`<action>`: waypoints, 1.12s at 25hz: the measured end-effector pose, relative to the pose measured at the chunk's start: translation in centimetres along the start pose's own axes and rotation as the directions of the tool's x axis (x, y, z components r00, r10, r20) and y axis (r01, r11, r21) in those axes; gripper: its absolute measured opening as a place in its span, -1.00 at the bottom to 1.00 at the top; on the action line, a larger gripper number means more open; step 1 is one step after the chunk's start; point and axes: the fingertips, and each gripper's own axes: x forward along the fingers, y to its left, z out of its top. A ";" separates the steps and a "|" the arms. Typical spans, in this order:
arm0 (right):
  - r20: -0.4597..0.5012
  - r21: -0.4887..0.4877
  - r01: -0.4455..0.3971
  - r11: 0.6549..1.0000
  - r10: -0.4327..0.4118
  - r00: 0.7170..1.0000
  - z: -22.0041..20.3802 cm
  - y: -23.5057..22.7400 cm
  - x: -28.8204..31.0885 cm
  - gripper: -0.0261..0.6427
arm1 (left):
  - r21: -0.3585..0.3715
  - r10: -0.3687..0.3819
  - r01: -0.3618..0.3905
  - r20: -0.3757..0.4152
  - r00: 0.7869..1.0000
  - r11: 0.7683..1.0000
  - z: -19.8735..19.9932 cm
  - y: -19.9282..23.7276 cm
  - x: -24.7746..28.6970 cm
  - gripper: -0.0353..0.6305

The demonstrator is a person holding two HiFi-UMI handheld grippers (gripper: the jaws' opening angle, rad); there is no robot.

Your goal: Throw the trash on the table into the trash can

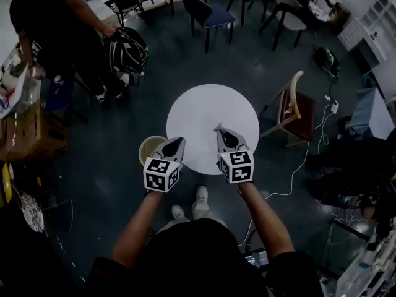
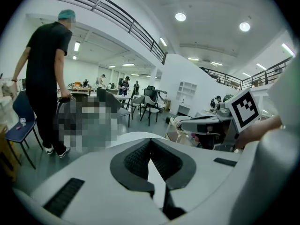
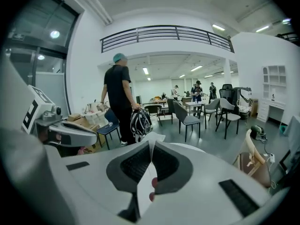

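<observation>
Paper scrap (image 3: 146,182) | clamped in right gripper (image 3: 150,146) over round table (image 1: 210,110) | left gripper (image 2: 150,142) closed, empty | table looks cleared | remaining, I judge: drop scrap into trash can (image 1: 148,143) beside table

Head view is pretty dim and murky, corners nearly black, and the round white table (image 1: 210,116) is the one bright patch, kinda washed out with no texture. Both tool views are way brighter, lit from round recessed ceiling lights (image 2: 180,17) that flare a little. Heavy fisheye there: black rim all round, and the dark balcony railing (image 3: 164,33) bows. The pale grey left tool (image 2: 150,144) and right tool (image 3: 151,149) sit so close to the lens they look soft.
</observation>
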 end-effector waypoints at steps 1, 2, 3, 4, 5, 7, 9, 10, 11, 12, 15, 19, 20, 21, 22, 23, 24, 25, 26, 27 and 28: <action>0.010 -0.009 -0.013 1.000 0.013 1.000 0.6 0.5 -0.2 -0.85 | 0.001 0.009 -0.009 0.012 1.000 1.000 0.4 0.1 -0.7 -0.88; 0.018 -0.018 -0.024 1.000 0.025 1.000 1.2 1.0 -0.4 -0.85 | 0.002 0.019 -0.019 0.023 1.000 1.000 0.8 0.3 -1.3 -0.88; 0.026 -0.026 -0.034 0.999 0.034 0.999 1.7 1.4 -0.5 -0.85 | 0.002 0.030 -0.030 0.032 0.999 1.000 1.1 0.4 -1.9 -0.88; 0.032 -0.030 -0.041 0.999 0.042 0.999 2.1 1.7 -0.5 -0.85 | 0.001 0.042 -0.042 0.040 0.998 0.999 1.3 0.6 -2.6 -0.88; 0.038 -0.032 -0.048 0.998 0.050 0.998 2.5 2.0 -0.6 -0.85 | -0.002 0.054 -0.054 0.047 0.997 0.999 1.4 0.8 -3.3 -0.88; 0.049 -0.039 -0.064 0.997 0.066 0.997 3.4 2.7 -0.8 -0.85 | -0.006 0.078 -0.078 0.062 0.995 0.997 1.8 1.2 -4.8 -0.88; 0.065 -0.053 -0.086 0.995 0.090 0.994 4.5 3.7 -1.0 -0.85 | -0.007 0.105 -0.105 0.082 0.991 0.994 2.4 1.7 -6.3 -0.88; 0.073 -0.062 -0.100 0.993 0.105 0.992 5.0 4.4 -1.0 -0.85 | -0.011 0.119 -0.119 0.094 0.988 0.993 2.7 2.0 -7.1 -0.88; 0.081 -0.071 -0.115 0.991 0.121 0.989 5.5 5.2 -1.0 -0.85 | -0.017 0.135 -0.134 0.106 0.985 0.991 2.9 2.4 -8.0 -0.88; 0.087 -0.081 -0.130 0.988 0.137 0.987 6.0 5.9 -1.0 -0.85 | -0.025 0.151 -0.149 0.119 0.981 0.989 3.1 2.8 -8.8 -0.88; 0.096 -0.108 -0.179 0.978 0.190 0.977 7.0 8.0 -1.1 -0.85 | -0.044 0.195 -0.191 0.152 0.969 0.981 3.6 3.4 -10.8 -0.88; 0.103 -0.139 -0.248 0.959 0.263 0.959 7.8 10.7 -0.9 -0.85 | -0.063 0.253 -0.245 0.177 0.951 0.967 3.6 4.1 -13.1 -0.88; 0.105 -0.148 -0.262 0.954 0.278 0.955 8.0 11.3 -0.6 -0.85 | -0.072 0.267 -0.258 0.183 0.946 0.963 3.6 4.5 -13.6 -0.88; 0.105 -0.159 -0.276 0.948 0.294 0.950 8.2 12.0 -0.3 -0.85 | -0.082 0.282 -0.271 0.191 0.940 0.959 3.6 4.9 -14.1 -0.88; 0.103 -0.171 -0.292 0.941 0.312 0.945 8.4 12.6 -0.1 -0.85 | -0.091 0.296 -0.283 0.198 0.934 0.955 3.5 5.3 -14.7 -0.88; 0.099 -0.182 -0.308 0.934 0.329 0.939 8.5 13.3 0.2 -0.85 | -0.100 0.311 -0.296 0.203 0.928 0.950 3.4 5.7 -15.2 -0.88; 0.094 -0.193 -0.323 0.926 0.346 0.934 8.6 14.0 0.3 -0.85 | -0.108 0.326 -0.310 0.207 0.922 0.945 3.2 6.2 -15.6 -0.88; 0.089 -0.202 -0.337 0.920 0.360 0.929 8.6 14.5 0.5 -0.85 | -0.114 0.341 -0.324 0.209 0.916 0.939 2.9 6.7 -16.0 -0.88; 0.084 -0.209 -0.349 0.914 0.372 0.924 8.6 15.0 0.6 -0.85 | -0.120 0.359 -0.341 0.209 0.910 0.933 2.7 7.2 -16.4 -0.88; 0.080 -0.214 -0.360 0.908 0.383 0.920 8.6 15.4 0.7 -0.85 | -0.128 0.379 -0.359 0.208 0.902 0.924 2.5 7.9 -16.8 -0.88; 0.076 -0.217 -0.371 0.903 0.395 0.916 8.6 15.8 0.7 -0.85 | -0.138 0.399 -0.377 0.209 0.893 0.916 2.4 8.4 -17.3 -0.88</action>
